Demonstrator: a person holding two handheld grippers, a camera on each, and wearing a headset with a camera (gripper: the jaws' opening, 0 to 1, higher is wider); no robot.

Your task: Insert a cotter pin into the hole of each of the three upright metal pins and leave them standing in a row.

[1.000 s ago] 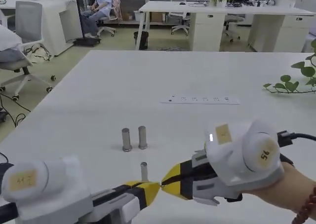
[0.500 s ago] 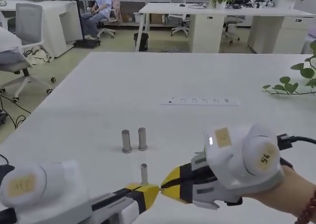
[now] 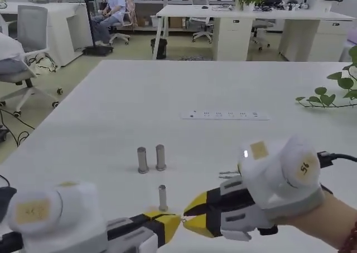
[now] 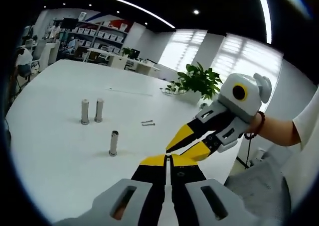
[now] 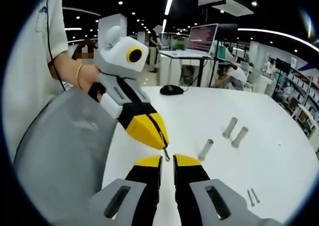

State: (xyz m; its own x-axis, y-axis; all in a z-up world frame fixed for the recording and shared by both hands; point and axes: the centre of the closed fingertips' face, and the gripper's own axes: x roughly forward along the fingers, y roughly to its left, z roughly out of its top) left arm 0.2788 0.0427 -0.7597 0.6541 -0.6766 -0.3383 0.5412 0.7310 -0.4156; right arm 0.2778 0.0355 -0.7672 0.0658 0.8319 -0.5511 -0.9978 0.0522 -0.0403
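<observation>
while left gripper jaws clench thin grey cotter pin | right gripper jaws parted | take it squarely, then aim at nearest upright grey metal pin hole

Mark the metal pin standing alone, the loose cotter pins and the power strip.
Lone metal pin (image 3: 162, 198): head view, mid-shaft.
Loose cotter pins (image 3: 227, 175): head view, on their visible part.
Power strip (image 3: 225, 115): head view, centre of its top.
</observation>
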